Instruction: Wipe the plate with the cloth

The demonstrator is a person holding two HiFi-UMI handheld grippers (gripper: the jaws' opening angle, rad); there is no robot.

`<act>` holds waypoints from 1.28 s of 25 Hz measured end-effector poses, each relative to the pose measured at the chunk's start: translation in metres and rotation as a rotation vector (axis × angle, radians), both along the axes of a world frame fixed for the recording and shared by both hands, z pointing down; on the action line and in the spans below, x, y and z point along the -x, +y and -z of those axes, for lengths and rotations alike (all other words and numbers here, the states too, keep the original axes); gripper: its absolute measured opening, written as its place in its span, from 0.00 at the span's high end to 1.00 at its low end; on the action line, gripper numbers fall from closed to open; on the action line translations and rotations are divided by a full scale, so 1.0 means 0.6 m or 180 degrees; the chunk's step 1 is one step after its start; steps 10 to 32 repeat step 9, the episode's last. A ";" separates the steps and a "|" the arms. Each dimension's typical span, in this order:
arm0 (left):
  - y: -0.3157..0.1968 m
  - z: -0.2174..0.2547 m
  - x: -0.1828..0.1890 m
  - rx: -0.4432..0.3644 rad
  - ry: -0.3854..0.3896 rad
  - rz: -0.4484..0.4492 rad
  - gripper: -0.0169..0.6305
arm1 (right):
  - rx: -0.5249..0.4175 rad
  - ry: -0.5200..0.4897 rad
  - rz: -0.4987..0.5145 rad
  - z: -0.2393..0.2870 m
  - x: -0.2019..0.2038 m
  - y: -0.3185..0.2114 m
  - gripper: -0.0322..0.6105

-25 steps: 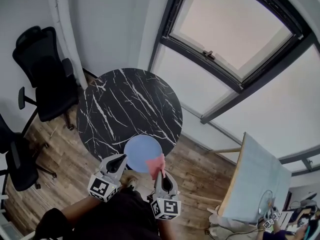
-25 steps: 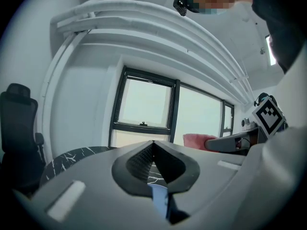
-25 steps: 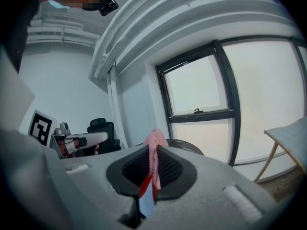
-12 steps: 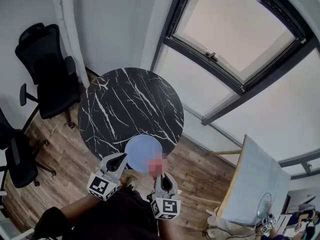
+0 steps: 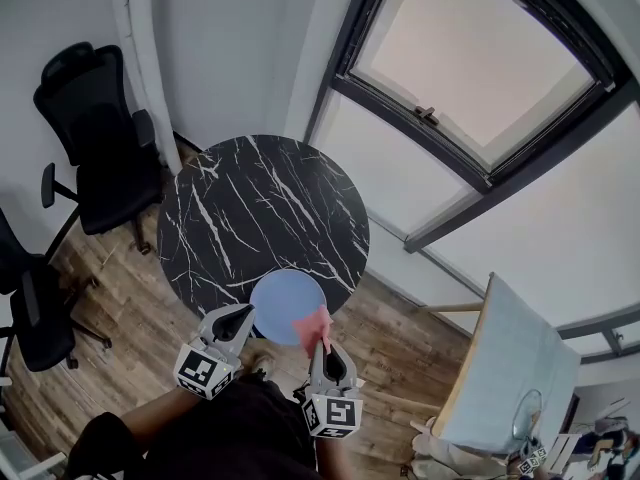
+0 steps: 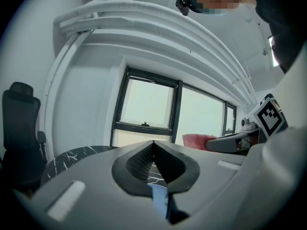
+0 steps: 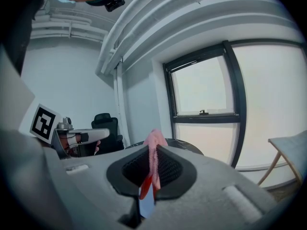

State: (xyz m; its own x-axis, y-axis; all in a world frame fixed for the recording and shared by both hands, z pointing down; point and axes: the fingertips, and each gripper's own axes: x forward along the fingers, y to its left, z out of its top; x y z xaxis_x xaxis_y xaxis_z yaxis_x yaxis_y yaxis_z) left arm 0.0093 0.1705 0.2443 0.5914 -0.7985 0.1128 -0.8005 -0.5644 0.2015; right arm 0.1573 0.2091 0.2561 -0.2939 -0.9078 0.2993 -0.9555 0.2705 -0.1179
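A round blue plate (image 5: pixel 285 303) sits at the near edge of the black marble table (image 5: pixel 250 208). My left gripper (image 5: pixel 247 316) meets the plate's left rim. Its jaws stand shut, with a strip of the blue plate (image 6: pixel 158 200) caught between them. My right gripper (image 5: pixel 320 344) is shut on a pink cloth (image 5: pixel 313 324), which lies against the plate's near right rim. In the right gripper view the cloth (image 7: pixel 154 143) sticks up from between the pads and the plate (image 7: pixel 147 206) shows below them. The left gripper view shows the cloth (image 6: pixel 196 140) off to the right.
A black office chair (image 5: pixel 95 138) stands left of the table and another (image 5: pixel 30 308) at the left edge. A big window (image 5: pixel 470 58) fills the far right. A pale slanted panel (image 5: pixel 510 363) stands on the wooden floor (image 5: pixel 130 318) at the right.
The cloth was blurred half a second ago and is sharp now, on the same part of the plate's rim. Both grippers stay where they were.
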 end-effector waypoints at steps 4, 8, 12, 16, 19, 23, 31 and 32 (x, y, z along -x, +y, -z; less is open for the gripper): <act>0.001 0.002 -0.001 -0.0008 -0.0001 -0.0003 0.97 | -0.0021 0.0003 -0.0002 0.004 0.000 0.001 0.93; 0.001 0.004 -0.001 -0.0013 0.0034 -0.0011 0.97 | -0.0037 -0.0022 -0.0007 0.006 0.001 0.002 0.93; 0.000 0.005 -0.001 -0.0016 0.0045 -0.0011 0.97 | -0.0039 -0.0027 -0.0008 0.006 0.001 0.001 0.93; 0.000 0.005 -0.001 -0.0016 0.0045 -0.0011 0.97 | -0.0039 -0.0027 -0.0008 0.006 0.001 0.001 0.93; 0.000 0.005 -0.001 -0.0016 0.0045 -0.0011 0.97 | -0.0039 -0.0027 -0.0008 0.006 0.001 0.001 0.93; 0.000 0.005 -0.001 -0.0016 0.0045 -0.0011 0.97 | -0.0039 -0.0027 -0.0008 0.006 0.001 0.001 0.93; 0.000 0.005 -0.001 -0.0016 0.0045 -0.0011 0.97 | -0.0039 -0.0027 -0.0008 0.006 0.001 0.001 0.93; 0.000 0.005 -0.001 -0.0016 0.0045 -0.0011 0.97 | -0.0039 -0.0027 -0.0008 0.006 0.001 0.001 0.93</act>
